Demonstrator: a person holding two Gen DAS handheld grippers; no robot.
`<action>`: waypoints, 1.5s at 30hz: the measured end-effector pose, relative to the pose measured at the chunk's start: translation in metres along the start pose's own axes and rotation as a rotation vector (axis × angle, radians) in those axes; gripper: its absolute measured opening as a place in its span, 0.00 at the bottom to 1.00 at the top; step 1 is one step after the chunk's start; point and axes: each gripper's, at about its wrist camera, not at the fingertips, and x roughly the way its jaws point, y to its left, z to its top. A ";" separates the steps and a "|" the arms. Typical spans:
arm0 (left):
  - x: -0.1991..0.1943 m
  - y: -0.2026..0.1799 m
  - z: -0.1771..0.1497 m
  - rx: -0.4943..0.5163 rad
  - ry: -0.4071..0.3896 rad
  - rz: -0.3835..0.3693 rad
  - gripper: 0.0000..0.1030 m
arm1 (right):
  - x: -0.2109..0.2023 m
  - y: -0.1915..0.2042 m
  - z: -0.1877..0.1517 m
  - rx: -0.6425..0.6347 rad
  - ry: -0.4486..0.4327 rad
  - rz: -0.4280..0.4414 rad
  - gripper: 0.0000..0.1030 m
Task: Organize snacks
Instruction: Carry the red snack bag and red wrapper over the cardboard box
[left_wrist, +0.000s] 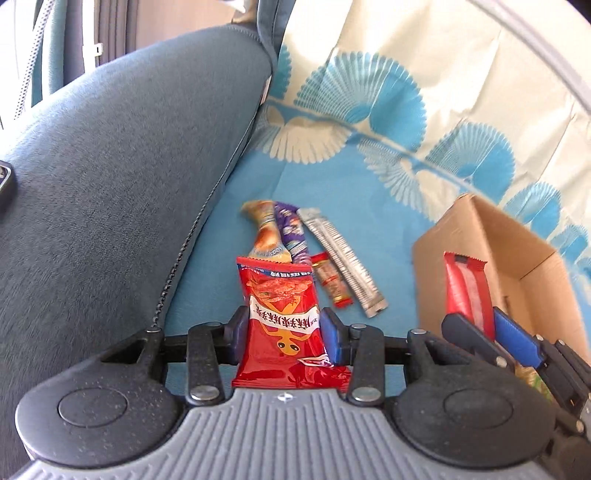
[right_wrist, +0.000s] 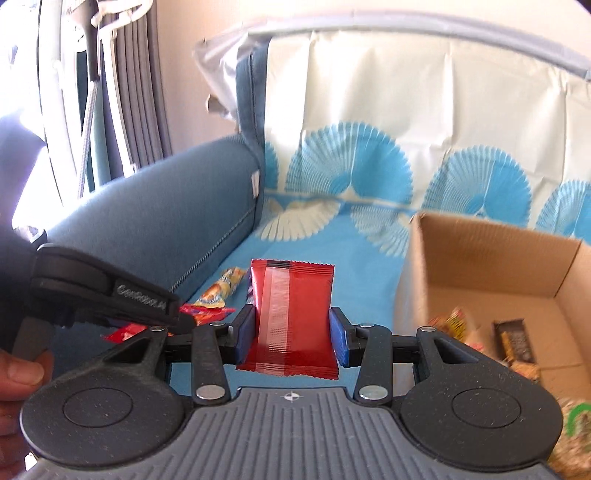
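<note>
My left gripper (left_wrist: 284, 332) is shut on a red snack bag (left_wrist: 284, 314) with a yellow lizard print, held above the blue sofa cover. My right gripper (right_wrist: 291, 332) is shut on a plain red packet (right_wrist: 293, 314), just left of an open cardboard box (right_wrist: 491, 254). In the left wrist view the right gripper (left_wrist: 491, 328) holds that red packet (left_wrist: 467, 291) at the box's (left_wrist: 480, 236) near wall. Several snack sticks lie on the cover: an orange one (left_wrist: 264, 232), a purple one (left_wrist: 291, 232), a small red one (left_wrist: 330, 280) and a silver one (left_wrist: 341, 256).
The box holds several snacks, among them a dark bar (right_wrist: 515, 341) and a yellow packet (right_wrist: 456, 323). A blue-grey sofa armrest (left_wrist: 110, 177) stands to the left. The patterned backrest cover (right_wrist: 388, 110) rises behind. The left gripper (right_wrist: 110, 299) shows at left in the right wrist view.
</note>
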 end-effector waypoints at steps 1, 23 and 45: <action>-0.005 -0.003 -0.001 0.001 -0.011 -0.008 0.44 | -0.004 -0.003 0.003 0.002 -0.010 -0.003 0.43; -0.027 -0.066 0.004 0.029 -0.208 -0.130 0.43 | -0.062 -0.097 0.016 0.026 -0.119 -0.125 0.43; -0.025 -0.112 -0.002 0.112 -0.318 -0.198 0.44 | -0.069 -0.152 0.006 0.084 -0.112 -0.225 0.43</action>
